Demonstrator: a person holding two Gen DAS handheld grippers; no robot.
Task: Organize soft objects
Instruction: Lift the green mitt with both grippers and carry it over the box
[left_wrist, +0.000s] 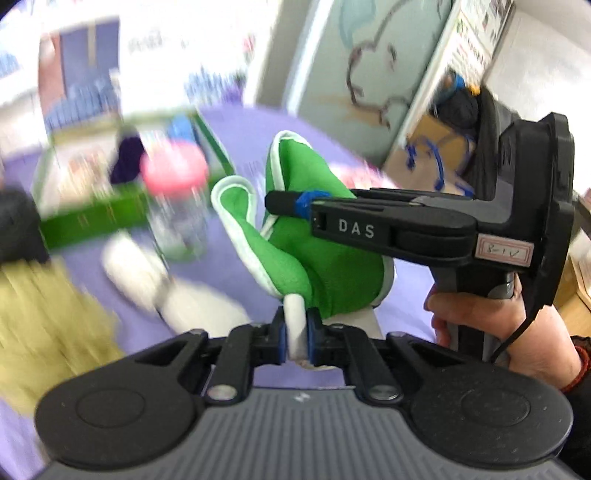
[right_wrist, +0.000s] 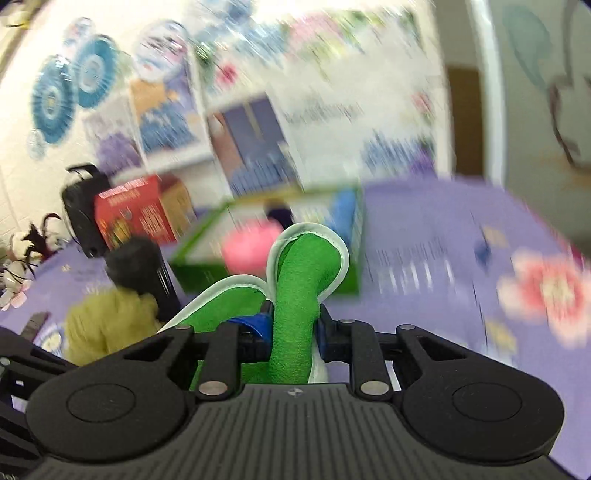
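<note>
- A soft green fabric piece with white piped edging (left_wrist: 325, 258) is being held in the air by both claws at once, above a purple flowered tablecloth (left_wrist: 236, 129).
- The left claw (left_wrist: 295, 332) is being kept clenched on a white rolled edge of the fabric, which is being pinched between its blue-padded fingers (left_wrist: 313, 334).
- The right claw (right_wrist: 295, 328) is being kept clenched on a green fold of the same fabric; in the left wrist view its tips (left_wrist: 284, 203) are being pressed into the fabric beyond and to the right of the left claw.
- The right claw's handle is being gripped by a person's hand (left_wrist: 480, 325), to the right of the left claw.
- Two rounded lobes of the fabric (right_wrist: 310, 254) are being pushed up just beyond the right claw.
- A green-walled open box (right_wrist: 269, 254) is being seen beyond both claws, blurred, with a pink round lid (left_wrist: 173, 171) in front of it.
- A yellowish fuzzy soft thing (right_wrist: 107, 317) is being seen to the left of the right claw, lying on the cloth, beside a black cylinder (right_wrist: 140, 266).
</note>
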